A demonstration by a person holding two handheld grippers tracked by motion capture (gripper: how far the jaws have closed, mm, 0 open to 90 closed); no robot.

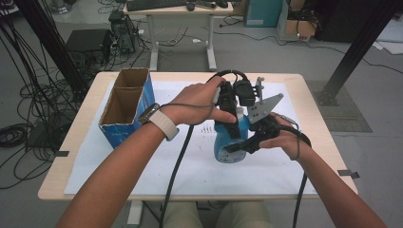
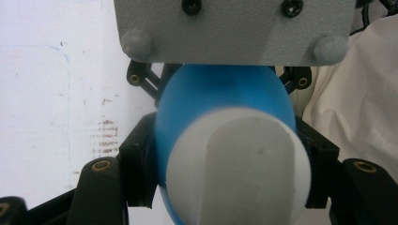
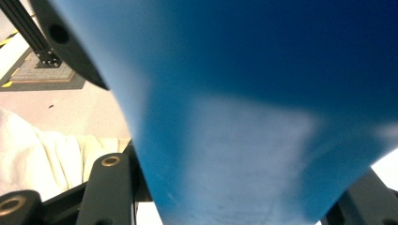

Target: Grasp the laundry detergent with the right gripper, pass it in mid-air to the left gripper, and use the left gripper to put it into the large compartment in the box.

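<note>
While both grippers clamp the one blue bottle point(image 1: 231, 142), which stands upright on the white sheet point(image 1: 142, 175) near the table's middle, the work is probably to open its white cap point(image 2: 239, 168). The right gripper point(image 1: 237, 145) pinches the body low down; the left gripper point(image 1: 231, 124) comes from above, and its pads point(image 2: 136, 164) press the neck beside the cap. To do it well, hold the body firm and turn the top straight, without tilting. Farther left stands one cardboard box point(image 1: 126, 107) with two compartments.
</note>
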